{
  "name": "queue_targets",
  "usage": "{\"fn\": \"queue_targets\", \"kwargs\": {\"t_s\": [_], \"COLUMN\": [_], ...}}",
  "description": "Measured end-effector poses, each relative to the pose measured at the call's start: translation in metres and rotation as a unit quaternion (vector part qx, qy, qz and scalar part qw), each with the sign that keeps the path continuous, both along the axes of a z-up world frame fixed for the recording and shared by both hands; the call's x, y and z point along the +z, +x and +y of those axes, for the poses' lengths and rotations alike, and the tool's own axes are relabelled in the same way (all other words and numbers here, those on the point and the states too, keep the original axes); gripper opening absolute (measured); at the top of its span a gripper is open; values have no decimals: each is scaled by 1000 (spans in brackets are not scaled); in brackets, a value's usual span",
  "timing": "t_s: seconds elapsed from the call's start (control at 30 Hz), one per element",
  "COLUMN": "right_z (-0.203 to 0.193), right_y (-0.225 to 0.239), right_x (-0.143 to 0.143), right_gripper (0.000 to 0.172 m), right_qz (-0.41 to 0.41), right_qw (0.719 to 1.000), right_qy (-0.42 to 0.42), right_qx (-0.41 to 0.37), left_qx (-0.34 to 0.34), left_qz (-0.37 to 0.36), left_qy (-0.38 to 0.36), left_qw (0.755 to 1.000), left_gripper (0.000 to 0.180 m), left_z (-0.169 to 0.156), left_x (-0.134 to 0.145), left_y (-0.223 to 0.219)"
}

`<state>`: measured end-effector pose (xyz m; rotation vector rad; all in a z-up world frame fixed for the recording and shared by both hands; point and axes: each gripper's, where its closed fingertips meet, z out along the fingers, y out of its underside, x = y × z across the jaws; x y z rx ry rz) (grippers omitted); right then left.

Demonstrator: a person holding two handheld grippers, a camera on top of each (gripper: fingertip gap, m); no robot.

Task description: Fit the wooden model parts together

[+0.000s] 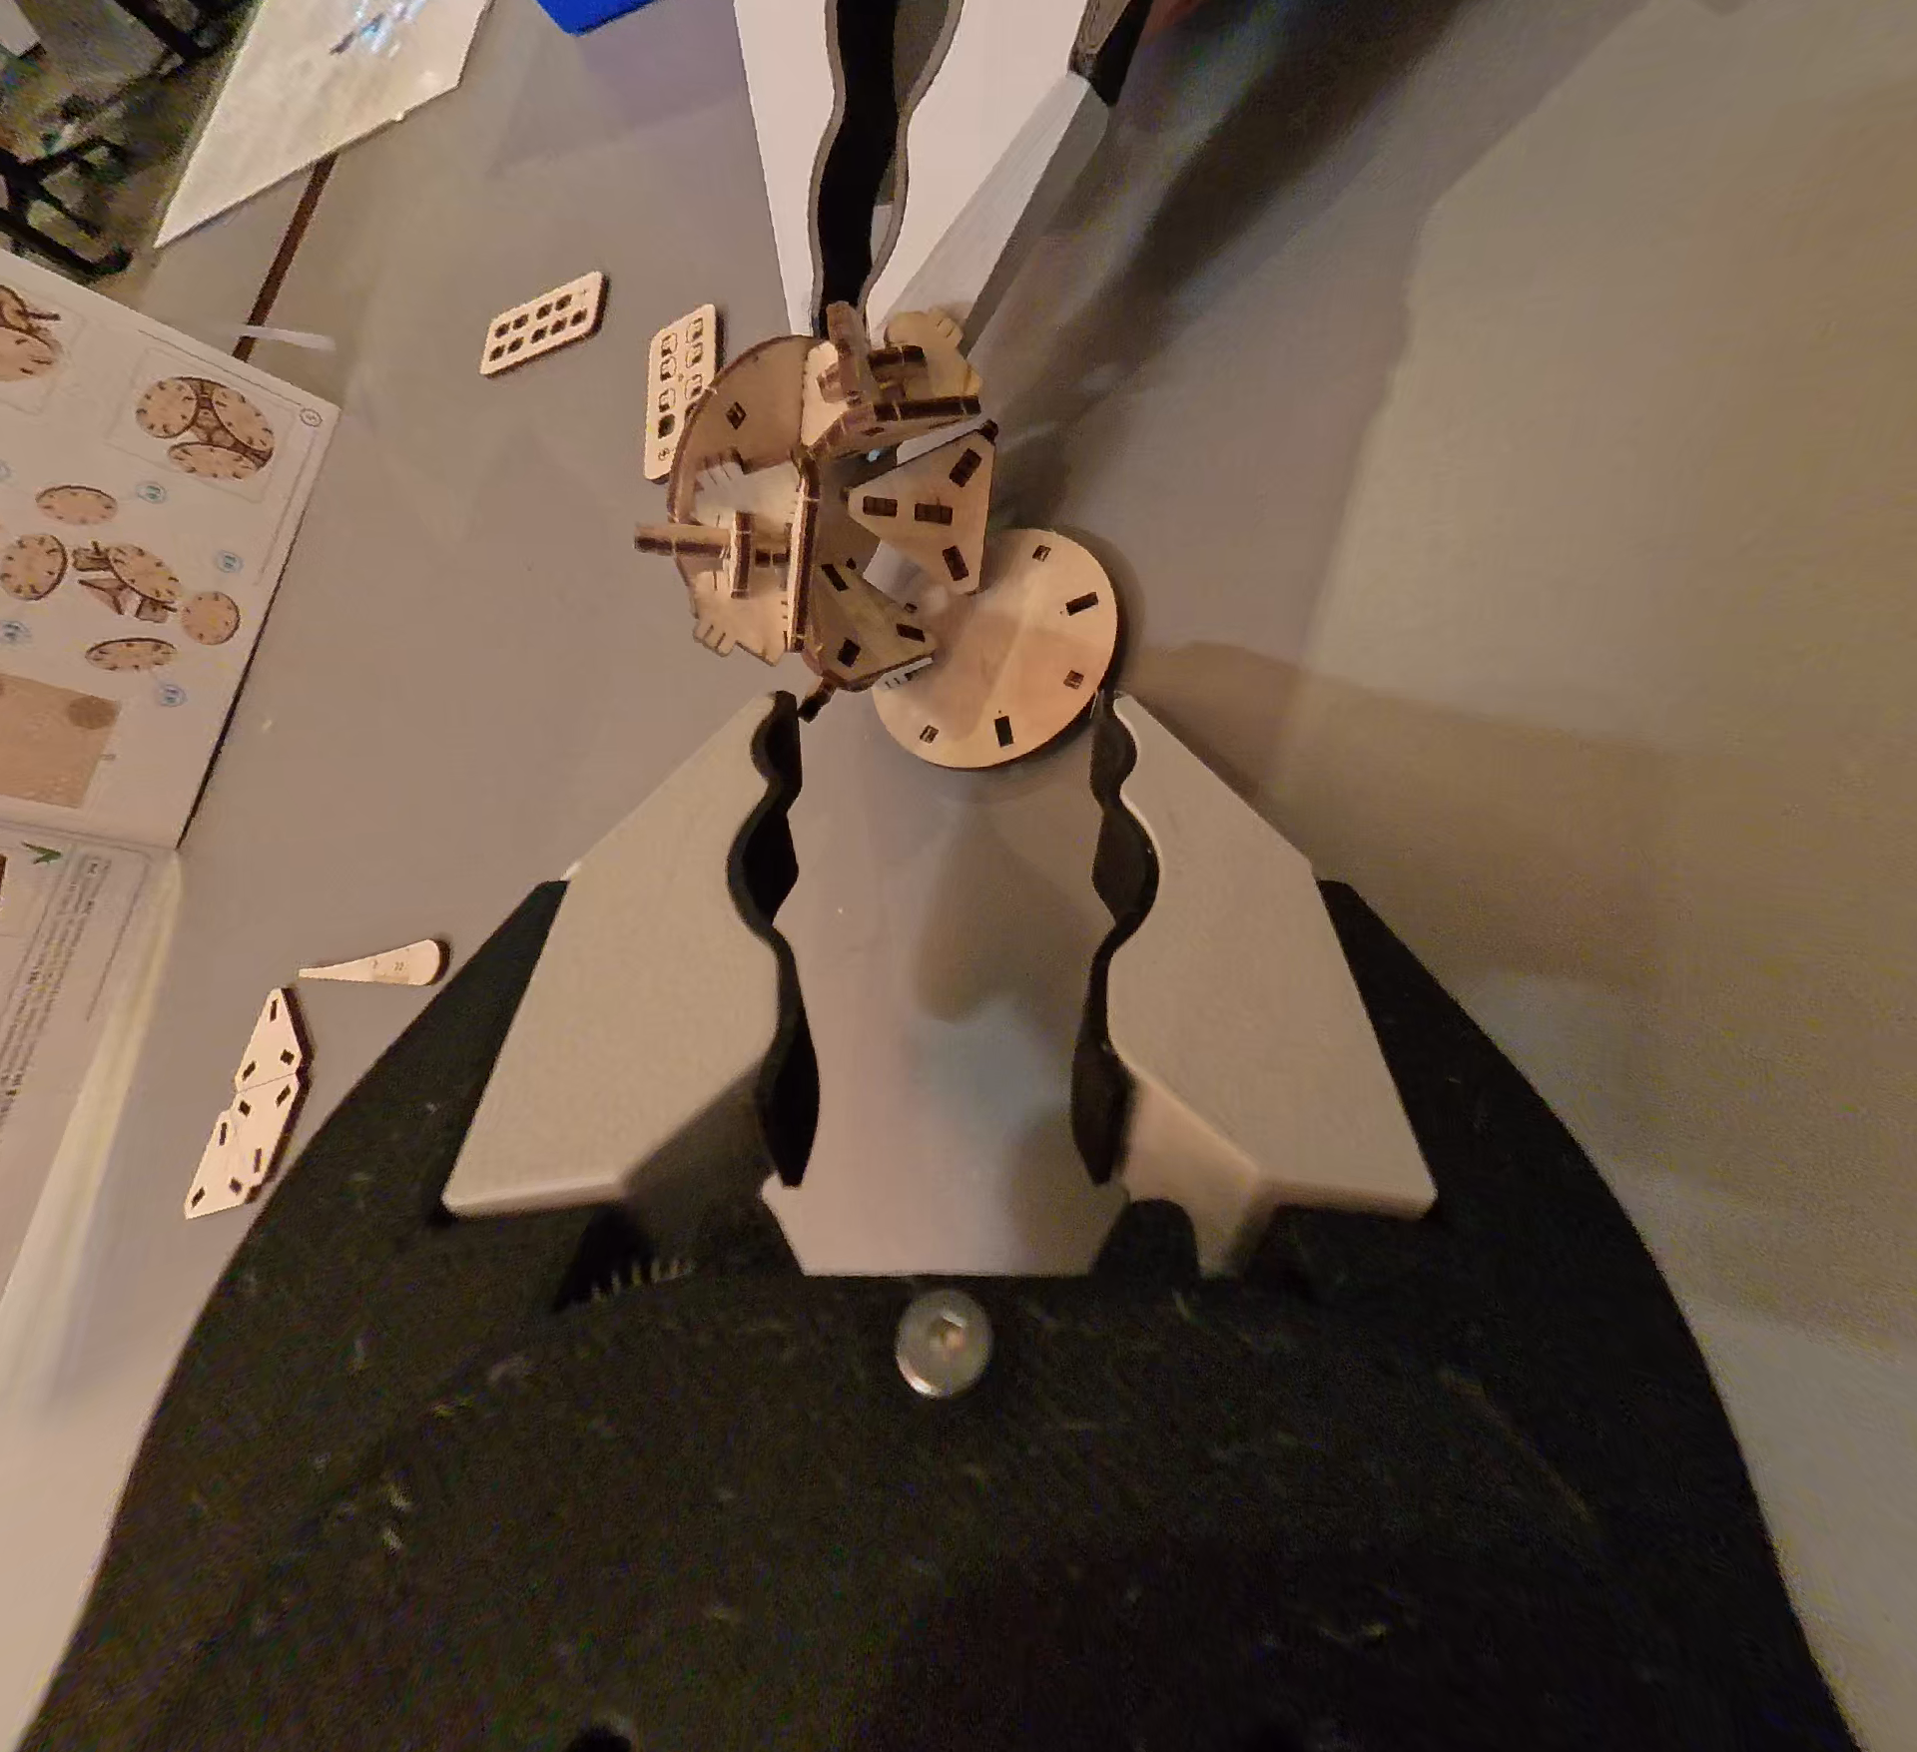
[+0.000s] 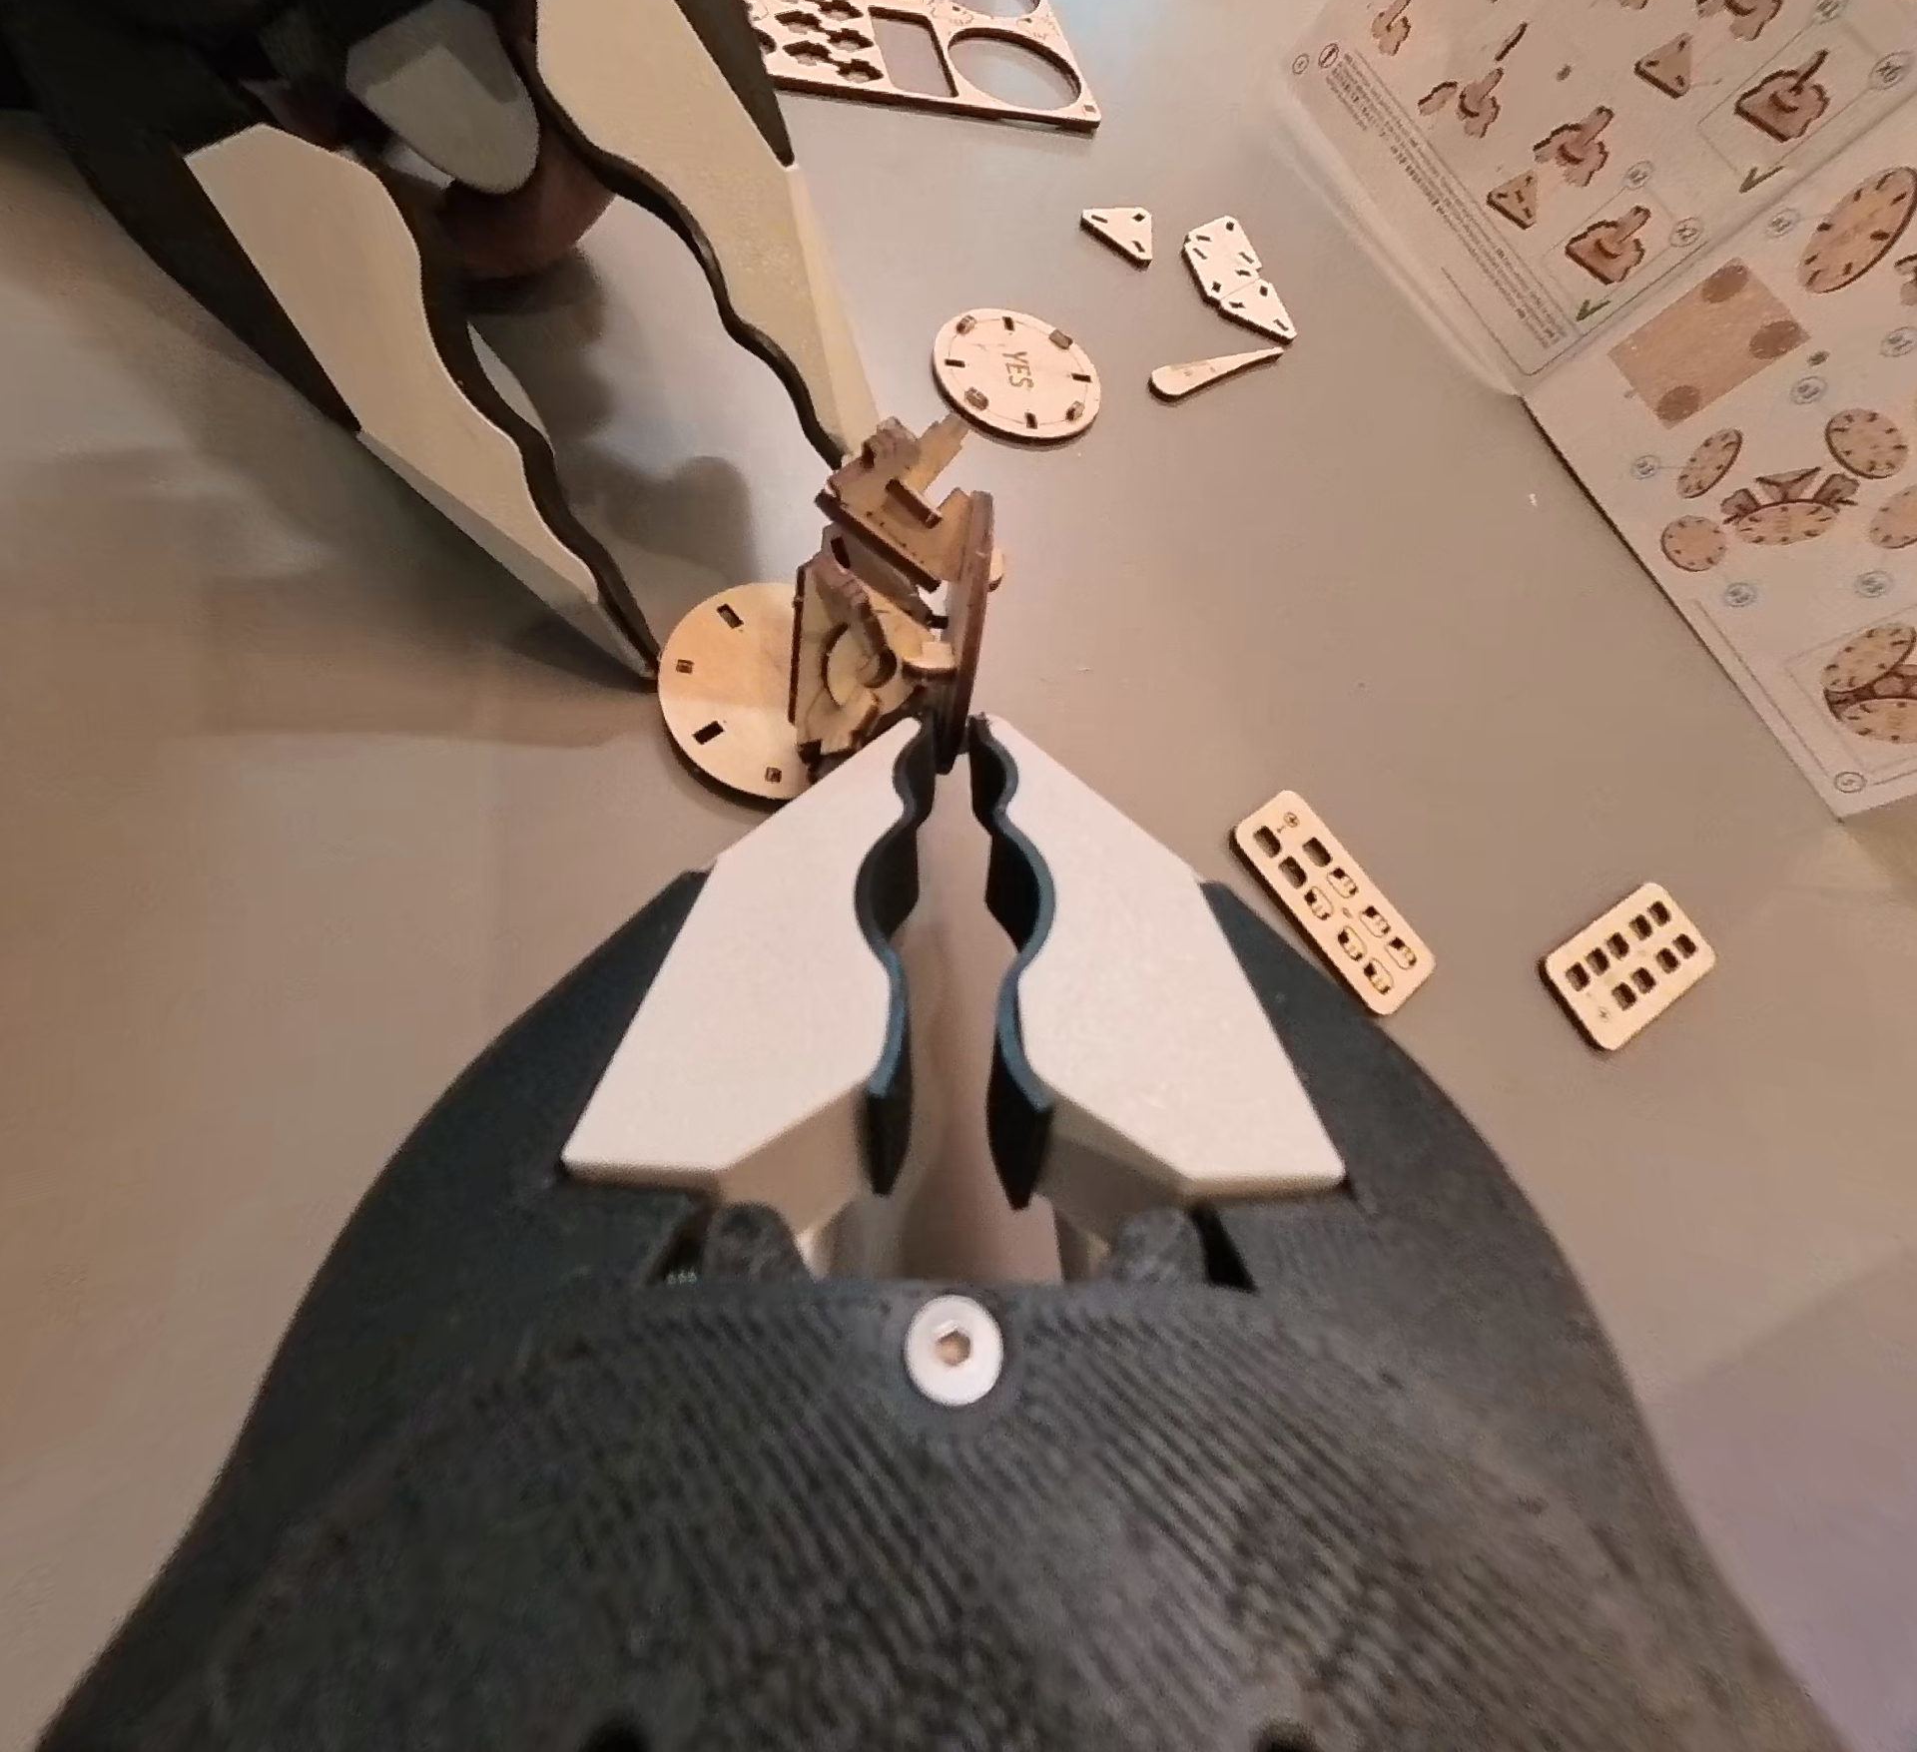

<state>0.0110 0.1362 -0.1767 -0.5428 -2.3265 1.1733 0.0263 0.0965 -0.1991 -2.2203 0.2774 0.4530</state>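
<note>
The right gripper [image 2: 946,748] pinched the wooden assembly [image 2: 892,624]; the left gripper [image 1: 949,717] stood open, a wooden disc [image 1: 1001,655] at its one o'clock on the tabletop [image 1: 1452,561].

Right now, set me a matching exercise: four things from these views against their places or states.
Things:
1. left gripper
2. right gripper
3. plain wooden disc
4. two slotted rectangular plates

States:
A. lies flat on the table under the model
B. jaws closed on the wooden model's edge
C. jaws apart, holding nothing
D. lie loose beside the right gripper

Pairs: 1-C, 2-B, 3-A, 4-D
</note>
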Motion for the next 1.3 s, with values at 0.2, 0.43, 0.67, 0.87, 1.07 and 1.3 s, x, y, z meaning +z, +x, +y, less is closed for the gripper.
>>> {"fn": "queue_targets", "kwargs": {"t_s": [0.2, 0.43, 0.67, 0.87, 1.07, 1.3], "right_z": [-1, -2, 1, 2, 2, 1], "right_y": [0, 0, 1, 0, 0, 0], "right_x": [0, 1, -1, -1, -1, -1], "right_gripper": [4, 4, 4, 4, 4, 4], "right_qz": [-1, -2, -13, -12, -13, -13], "right_qw": [1000, 1000, 1000, 1000, 1000, 1000], "right_qy": [-5, -12, -22, -22, -23, -24], "right_qx": [0, 1, -2, -4, -5, -3], "left_qx": [-7, -15, -19, -22, -28, -31], "left_qz": [8, 18, 9, 9, 2, -3], "left_qy": [-2, -3, 4, 6, 9, 11], "left_qw": [1000, 1000, 1000, 1000, 1000, 999], "left_gripper": [54, 53, 54, 55, 53, 49], "left_z": [-1, -2, 0, 1, 4, 4], "left_x": [-1, -1, 1, 1, 2, 3], "left_y": [-1, -1, -1, -1, 1, 2]}}
